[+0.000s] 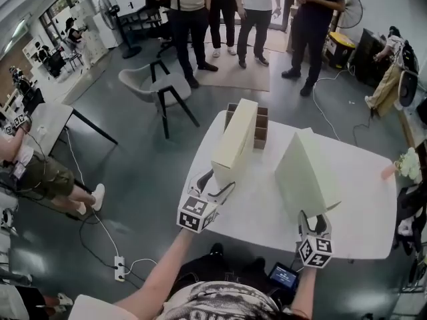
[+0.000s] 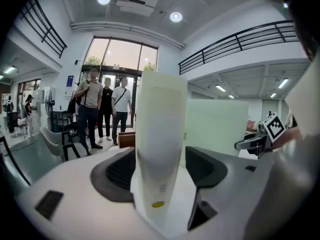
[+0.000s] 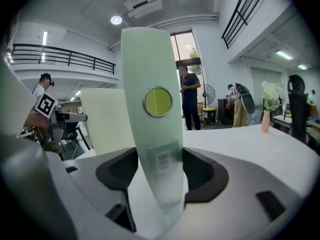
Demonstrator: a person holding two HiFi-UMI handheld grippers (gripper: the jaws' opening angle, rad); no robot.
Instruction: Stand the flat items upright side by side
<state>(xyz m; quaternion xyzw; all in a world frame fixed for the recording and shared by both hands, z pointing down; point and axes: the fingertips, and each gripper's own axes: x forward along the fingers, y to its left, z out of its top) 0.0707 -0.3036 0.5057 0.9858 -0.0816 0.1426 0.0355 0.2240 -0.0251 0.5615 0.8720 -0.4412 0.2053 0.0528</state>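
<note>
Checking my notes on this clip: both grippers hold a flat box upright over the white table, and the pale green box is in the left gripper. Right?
Not quite. The pale green box is clamped in the right gripper, as the right gripper view shows; the left gripper holds the cream box. Both are upright over the white table, as noted.

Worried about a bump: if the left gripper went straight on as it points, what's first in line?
The left gripper, shut on the upright cream box, would likely drive that box into the brown divided box just behind it. Depth there is unclear.
</note>
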